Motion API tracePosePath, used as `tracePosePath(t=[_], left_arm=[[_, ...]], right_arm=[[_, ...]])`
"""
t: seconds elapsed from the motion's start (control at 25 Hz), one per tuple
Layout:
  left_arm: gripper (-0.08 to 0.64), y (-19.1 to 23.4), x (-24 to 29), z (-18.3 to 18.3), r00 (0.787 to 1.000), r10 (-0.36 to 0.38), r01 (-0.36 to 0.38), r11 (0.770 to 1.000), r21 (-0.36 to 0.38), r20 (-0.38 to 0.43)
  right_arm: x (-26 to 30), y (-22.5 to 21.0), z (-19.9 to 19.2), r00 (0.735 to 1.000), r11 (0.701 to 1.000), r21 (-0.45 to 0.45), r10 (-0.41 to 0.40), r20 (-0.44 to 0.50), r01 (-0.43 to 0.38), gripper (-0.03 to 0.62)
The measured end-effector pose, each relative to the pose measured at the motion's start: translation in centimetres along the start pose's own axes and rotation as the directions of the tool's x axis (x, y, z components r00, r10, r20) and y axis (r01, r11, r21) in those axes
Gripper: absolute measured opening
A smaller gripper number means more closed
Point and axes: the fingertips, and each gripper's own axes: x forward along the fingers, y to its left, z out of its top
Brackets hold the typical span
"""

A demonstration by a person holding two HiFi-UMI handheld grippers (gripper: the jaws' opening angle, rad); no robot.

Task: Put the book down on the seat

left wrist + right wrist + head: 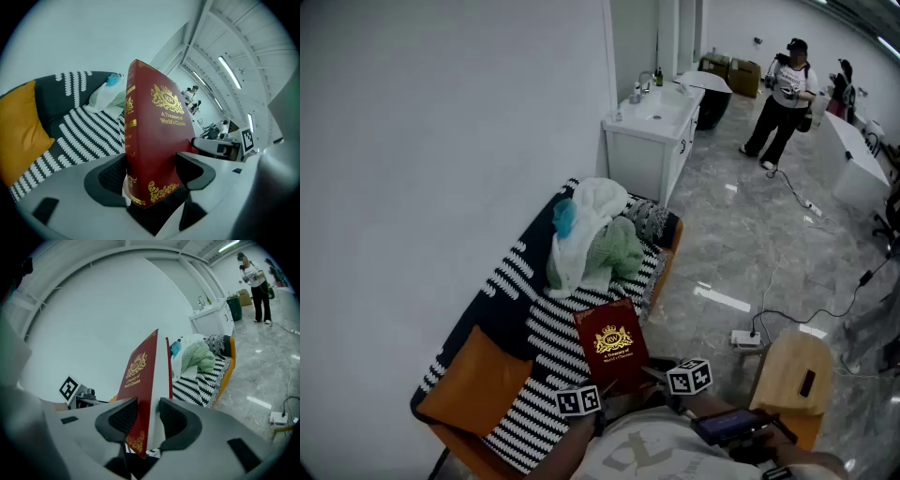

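A dark red book (612, 343) with gold print hangs over the front part of the striped seat (546, 328), held from its near end by both grippers. In the left gripper view the book (154, 136) stands upright, spine toward the camera, and my left gripper (152, 177) is shut on its lower edge. Seen from the right gripper view, the book (139, 376) shows its front cover and page edge, with my right gripper (146, 420) shut on it. The head view shows the left gripper (598, 394) and the right gripper (662, 377) close together under the book.
A pile of white and green clothes (595, 236) lies at the sofa's far end, and an orange cushion (473, 381) at its near end. A wooden stool (792, 375) stands at my right. A power strip (745, 338) lies on the floor. Farther off are a white sink cabinet (652, 141) and a person (783, 94).
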Motion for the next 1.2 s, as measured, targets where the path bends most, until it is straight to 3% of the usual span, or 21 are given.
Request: tracePosePath(t=[0.32, 1.2], left_arm=[[0.339, -2.5, -0.9, -3.3, 0.999, -0.019, 0.020, 0.999, -0.039, 0.029], [0.336, -3.1, -1.6, -5.9, 0.999, -0.009, 0.011, 0.999, -0.051, 0.039]], right_arm=[[-3.4, 0.9, -1.8, 0.999, 0.999, -0.033, 0.030, -0.020, -0.031, 0.161], [-4.4, 1.1, -4.1, 0.997, 0.998, -0.036, 0.042, -0.063, -0.045, 0.161]])
